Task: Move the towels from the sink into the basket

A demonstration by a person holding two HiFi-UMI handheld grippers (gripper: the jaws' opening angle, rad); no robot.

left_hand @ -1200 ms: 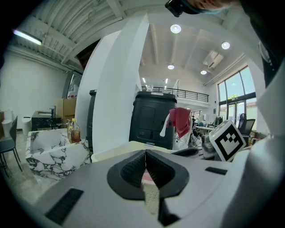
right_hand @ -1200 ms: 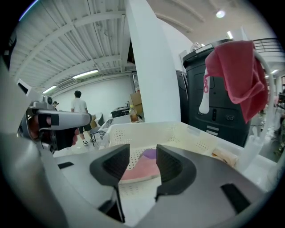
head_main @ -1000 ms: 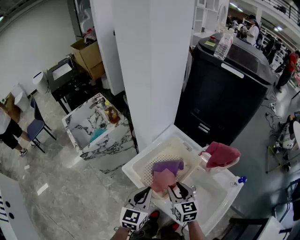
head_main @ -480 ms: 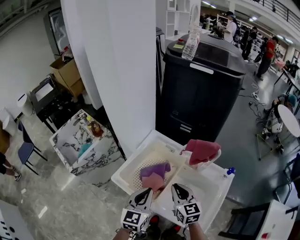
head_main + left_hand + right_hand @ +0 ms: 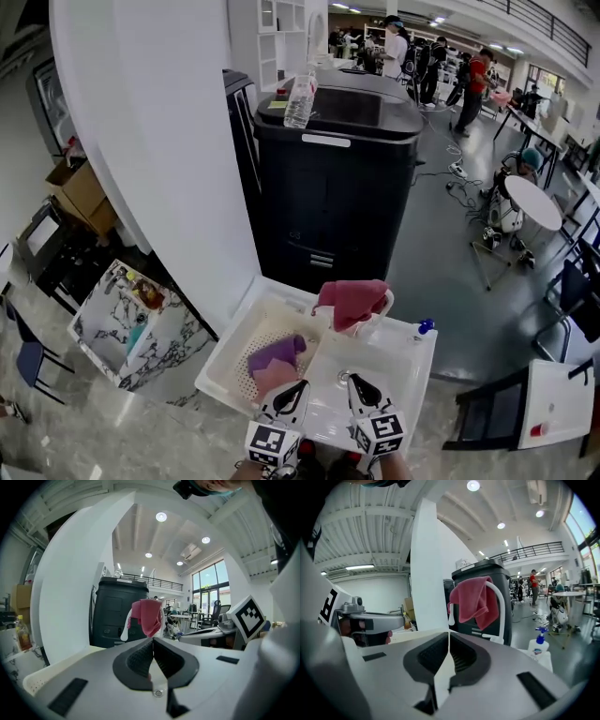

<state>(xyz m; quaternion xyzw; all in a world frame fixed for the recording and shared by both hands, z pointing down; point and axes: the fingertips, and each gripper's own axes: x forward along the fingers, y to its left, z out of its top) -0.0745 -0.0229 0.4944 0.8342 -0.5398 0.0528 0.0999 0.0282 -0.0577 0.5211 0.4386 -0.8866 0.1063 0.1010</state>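
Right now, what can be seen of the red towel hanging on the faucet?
The red towel looks like soft, plain cloth, crumpled and draped over the top of the white curved faucet, hanging in loose folds. It sits above the back rim of the white sink, in front of the black cabinet. Only the faucet touches it.

This is a large open hall, like a lab or test workshop. In the upper right of the head view, people (image 5: 473, 80) stand among desks under a mezzanine railing (image 5: 553, 21). A round table (image 5: 536, 202) stands at right and cardboard boxes (image 5: 82, 192) at left. A white sink unit (image 5: 398, 354) and a marbled sink unit (image 5: 164, 342) stand freely on the polished floor (image 5: 450, 253).
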